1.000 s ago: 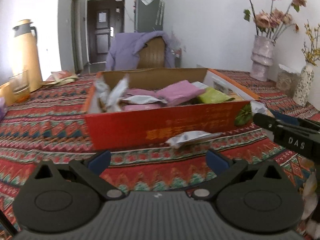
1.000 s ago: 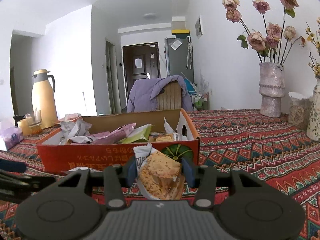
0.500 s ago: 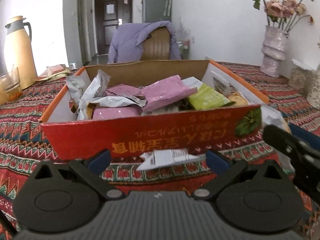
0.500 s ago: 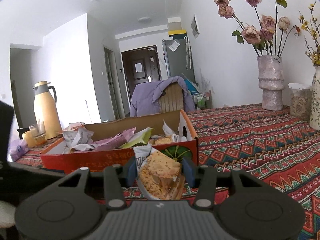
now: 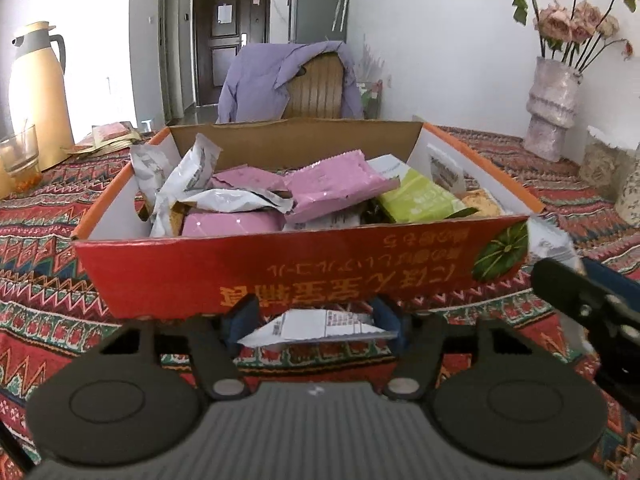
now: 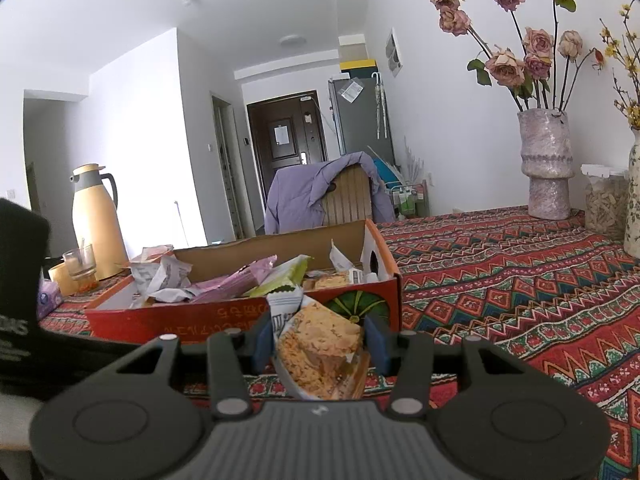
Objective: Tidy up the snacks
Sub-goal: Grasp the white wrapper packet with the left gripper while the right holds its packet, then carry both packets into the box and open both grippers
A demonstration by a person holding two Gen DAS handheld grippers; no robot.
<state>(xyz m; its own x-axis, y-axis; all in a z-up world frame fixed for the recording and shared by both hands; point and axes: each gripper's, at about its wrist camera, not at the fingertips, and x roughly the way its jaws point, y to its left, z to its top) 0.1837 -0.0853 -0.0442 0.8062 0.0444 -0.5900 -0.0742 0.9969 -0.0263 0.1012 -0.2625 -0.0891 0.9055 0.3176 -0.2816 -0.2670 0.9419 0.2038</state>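
Picking-up step: left tool (image 5: pixel 316 316) closing around white packet (image 5: pixel 320 326) lying on surface (image 5: pixel 48 280) just ahead of box (image 5: pixel 280 276). Right tool (image 6: pixel 318 342) clenched on biscuit packet (image 6: pixel 320 344). Next, probably: lift both forward into box.

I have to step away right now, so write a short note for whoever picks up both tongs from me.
Left tongs: jaws closing around the white packet lying on the tablecloth against the red box; not yet lifted.
Right tongs: shut on an open cracker packet, held in front of the box.
Done: several pink, green and white packets already in the box.
Left: put both packets in.
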